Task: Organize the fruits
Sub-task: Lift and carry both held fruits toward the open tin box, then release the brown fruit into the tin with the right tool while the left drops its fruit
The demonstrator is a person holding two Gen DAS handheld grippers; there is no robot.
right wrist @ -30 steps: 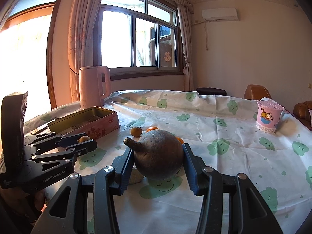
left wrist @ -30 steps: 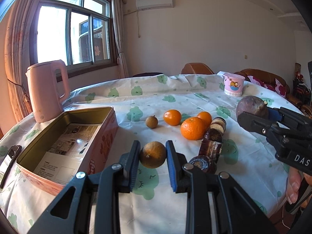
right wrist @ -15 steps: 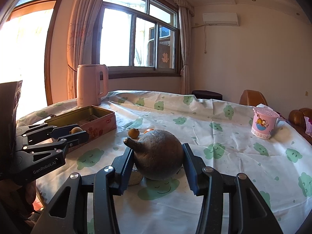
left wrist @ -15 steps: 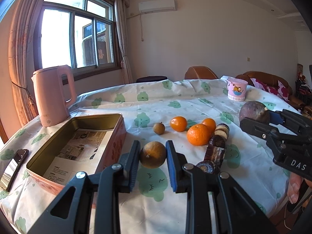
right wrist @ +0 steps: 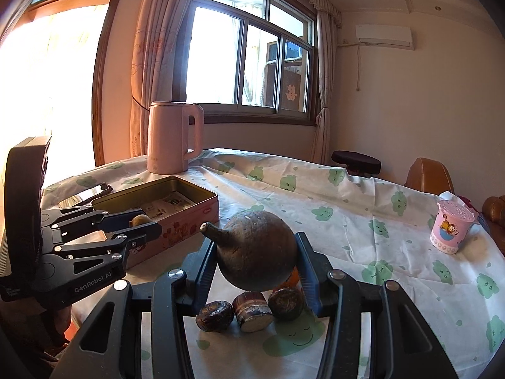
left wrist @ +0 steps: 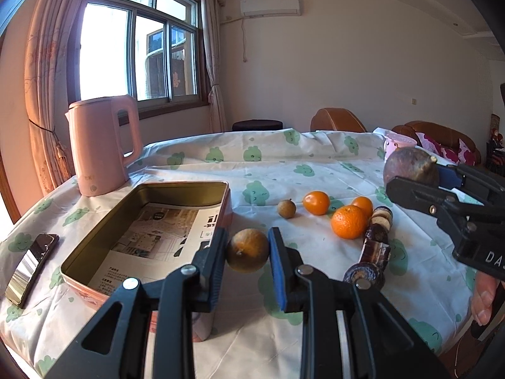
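My left gripper is shut on a small brownish-orange fruit, held above the cloth just right of the open pink tin box. My right gripper is shut on a large dark round fruit with a stem, held above several dark sugarcane pieces. That dark fruit also shows at the right of the left wrist view. Three oranges and a small brown fruit lie on the table. The left gripper shows in the right wrist view, beside the tin box.
A pink kettle stands behind the tin box. A phone lies left of the box. A pink cup stands at the table's far right. The round table has a white cloth with green prints. Chairs stand behind it.
Both grippers have risen and drifted left with their fruits still held. The left gripper has come closer to the tin box.
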